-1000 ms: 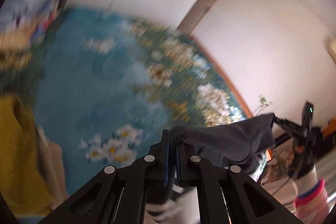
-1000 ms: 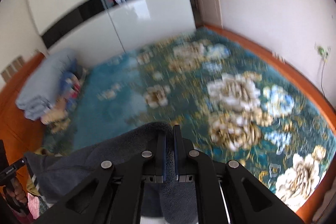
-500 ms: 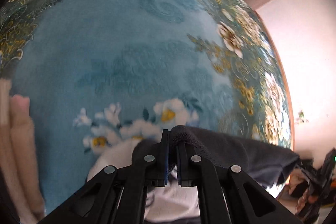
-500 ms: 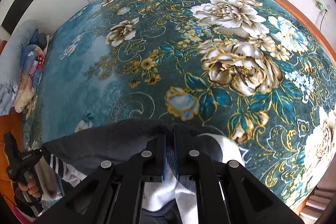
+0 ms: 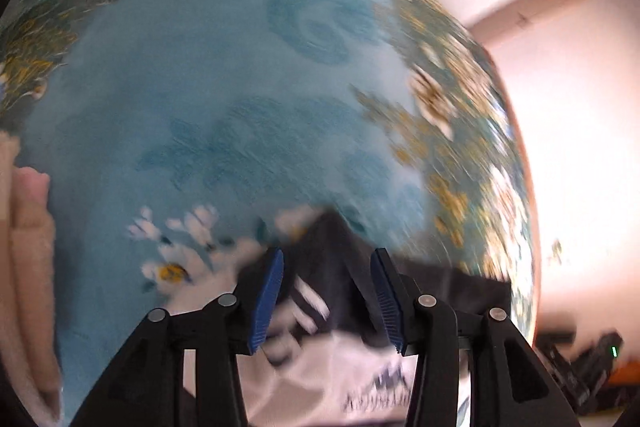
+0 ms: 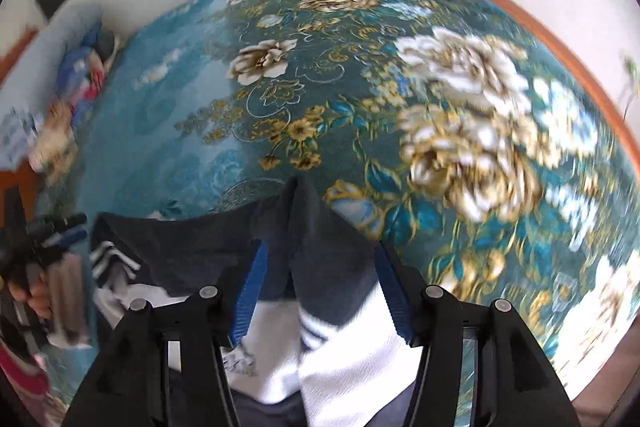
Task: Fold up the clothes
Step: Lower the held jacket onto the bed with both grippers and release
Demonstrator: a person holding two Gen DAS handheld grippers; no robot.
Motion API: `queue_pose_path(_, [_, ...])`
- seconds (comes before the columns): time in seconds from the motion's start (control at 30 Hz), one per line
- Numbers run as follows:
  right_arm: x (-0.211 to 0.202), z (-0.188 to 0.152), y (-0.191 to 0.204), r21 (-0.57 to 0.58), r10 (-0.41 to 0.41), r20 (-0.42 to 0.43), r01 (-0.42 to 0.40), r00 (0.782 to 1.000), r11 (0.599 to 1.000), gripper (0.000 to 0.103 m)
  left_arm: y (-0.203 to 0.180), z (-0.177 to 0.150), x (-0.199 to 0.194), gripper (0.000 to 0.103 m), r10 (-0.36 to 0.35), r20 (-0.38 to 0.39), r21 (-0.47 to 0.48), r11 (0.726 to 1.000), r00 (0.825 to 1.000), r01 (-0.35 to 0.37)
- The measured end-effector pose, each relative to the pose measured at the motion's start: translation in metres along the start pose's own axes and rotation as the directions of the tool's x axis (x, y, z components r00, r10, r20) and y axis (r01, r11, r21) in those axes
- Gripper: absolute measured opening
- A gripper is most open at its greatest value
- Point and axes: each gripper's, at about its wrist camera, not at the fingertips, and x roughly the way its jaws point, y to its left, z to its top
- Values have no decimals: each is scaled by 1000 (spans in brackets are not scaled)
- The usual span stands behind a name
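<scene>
Right wrist view shows your right gripper [image 6: 318, 281] and left gripper [image 5: 326, 293] both just sprung apart, the dark-and-white striped garment [image 6: 320, 267] lying loose between each pair, stretched sideways along the floral bedspread's [image 6: 400, 99] near edge.

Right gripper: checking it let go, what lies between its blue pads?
A raised fold of the dark navy and white garment, untouched by the right gripper, whose jaws have just been opening; right wrist view.
</scene>
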Motion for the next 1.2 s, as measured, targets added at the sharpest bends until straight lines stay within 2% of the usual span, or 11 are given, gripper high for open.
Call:
queue_pose_path(0.1, [8,-41,-9,48,21,-47,-19,999,999,60,-20,-25,14,49,-60,-89,69,995,994,66])
queue_pose_path(0.2, [25,-84,-13,58,12,-134,-4,991,998,60,-36,-37,52,49,-55,-174,93,993,983,71])
queue_pose_path(0.43, [12,-131,-35,193,26,-130,-1,991,981,60,-44,-46,131,47,-80,-294,-8,997,952,82])
queue_pose_path(0.5, [5,-141,-39,217,30,-120,-3,992,976,61,-48,-47,139,28,-95,-322,-16,995,942,95])
queue_pose_path(0.53, [2,-146,-41,224,30,-119,-3,992,975,61,-52,-46,140,13,-107,-331,-13,994,938,109])
queue_pose_path(0.63, [-2,-156,-47,228,25,-119,3,993,974,61,-65,-33,135,10,-160,-324,-5,986,932,168])
queue_pose_path(0.8, [-6,-168,-40,204,42,-113,-19,993,979,61,-88,22,122,10,-279,-247,-100,960,928,261])
queue_pose_path(0.9, [-8,-174,-27,131,22,-126,-6,992,991,61,-96,51,129,9,-261,-228,-148,961,938,232])
queue_pose_path(1.0, [-7,-183,-19,81,-1,-149,13,989,997,61,-84,70,145,10,-240,-202,-285,942,949,177])
queue_pose_path(1.1, [-2,-195,-15,27,-40,-192,46,981,999,61,-61,72,162,22,-240,-178,-448,883,954,138])
queue_pose_path(1.2, [4,-205,-15,-33,-90,-225,84,970,996,61,-53,63,166,37,-269,-152,-486,858,951,165])
